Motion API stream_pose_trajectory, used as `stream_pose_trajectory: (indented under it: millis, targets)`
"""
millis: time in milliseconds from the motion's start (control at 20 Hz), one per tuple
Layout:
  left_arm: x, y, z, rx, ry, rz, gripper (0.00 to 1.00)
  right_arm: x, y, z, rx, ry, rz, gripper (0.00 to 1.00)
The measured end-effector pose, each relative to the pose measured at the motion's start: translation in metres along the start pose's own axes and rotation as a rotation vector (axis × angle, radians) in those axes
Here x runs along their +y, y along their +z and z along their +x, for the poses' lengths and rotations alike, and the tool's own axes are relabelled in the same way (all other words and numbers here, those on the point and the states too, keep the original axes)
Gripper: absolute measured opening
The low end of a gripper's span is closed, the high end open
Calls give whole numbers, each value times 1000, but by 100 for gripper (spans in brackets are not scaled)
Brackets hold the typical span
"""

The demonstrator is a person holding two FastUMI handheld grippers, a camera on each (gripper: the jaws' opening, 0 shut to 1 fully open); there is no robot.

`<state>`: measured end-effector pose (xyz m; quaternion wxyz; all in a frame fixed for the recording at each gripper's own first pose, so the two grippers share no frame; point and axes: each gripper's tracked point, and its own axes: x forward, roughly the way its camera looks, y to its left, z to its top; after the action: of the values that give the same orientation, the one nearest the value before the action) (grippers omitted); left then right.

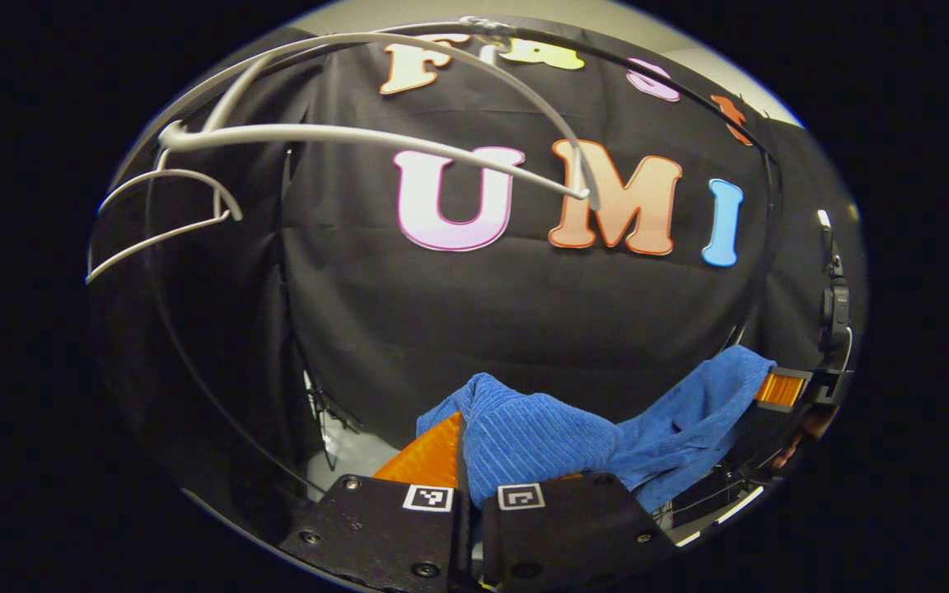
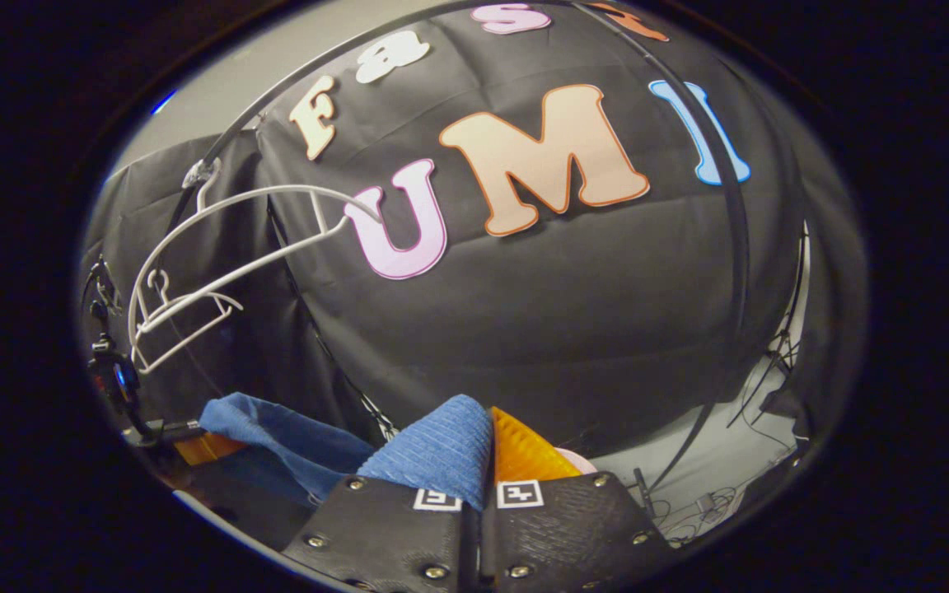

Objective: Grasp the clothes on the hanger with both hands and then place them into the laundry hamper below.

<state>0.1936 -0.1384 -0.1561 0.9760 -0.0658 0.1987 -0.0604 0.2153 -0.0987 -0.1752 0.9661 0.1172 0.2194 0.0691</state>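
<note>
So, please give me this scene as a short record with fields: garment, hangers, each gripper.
garment: blue cloth, off the hangers, stretched between both grippers
hangers: white, bare, on the dark rail
left hand-held gripper: shut on the cloth
right hand-held gripper: shut on the cloth
hamper: cannot tell

Dim booth light is falling from above, perhaps; fisheye edges are bending and softening, near fingers are blurring

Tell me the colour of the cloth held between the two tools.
Blue, with a fine ribbed texture. The cloth shows best in the left gripper view.
</note>
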Motion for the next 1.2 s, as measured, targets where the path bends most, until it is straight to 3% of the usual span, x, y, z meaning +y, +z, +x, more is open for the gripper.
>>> stream_pose_trajectory:
  millis: [350,700,900,1200]
  targets:
    - [-45,55,22,-83,-91,34,5,26,42,1,-70,12,41,5]
    - [-66,87,39,-139,-141,-12,6,53,81,1,-118,20,58,5]
    - [-74,86,55,-135,-167,1,6,58,81,9,-110,19,97,5]
    - [-70,45,89,-42,-170,31,6,48,39,39,-4,-12,103,5]
